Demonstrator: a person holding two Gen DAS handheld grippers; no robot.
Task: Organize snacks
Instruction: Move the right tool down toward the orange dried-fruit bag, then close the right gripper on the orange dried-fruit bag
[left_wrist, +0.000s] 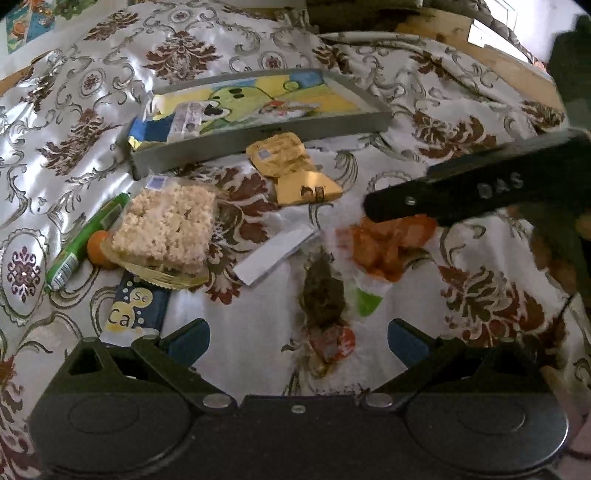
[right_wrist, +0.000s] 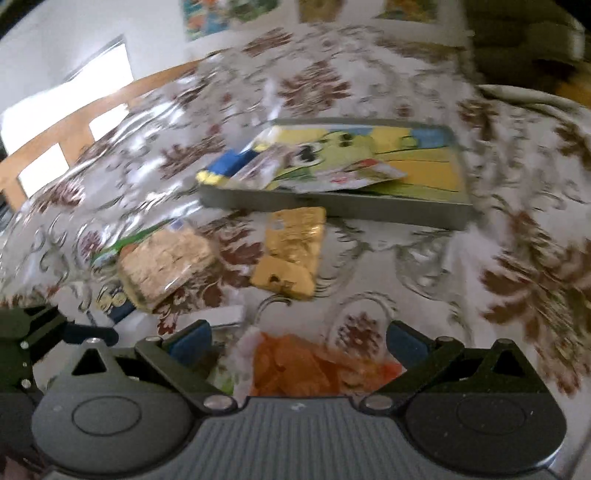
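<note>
A grey tray with a cartoon picture holds a blue packet and a clear packet. On the patterned cloth lie a puffed-rice bar pack, a gold packet, a green tube, a bag of orange chips and a red-wrapped sweet. My left gripper is open above the sweet. My right gripper is open with the orange chips bag between its fingers; its finger shows in the left wrist view over the bag. The tray shows ahead.
A white paper slip and a dark blue box with yellow circles lie near the rice bar. An orange ball sits beside the tube. A wooden bed frame runs at the far right.
</note>
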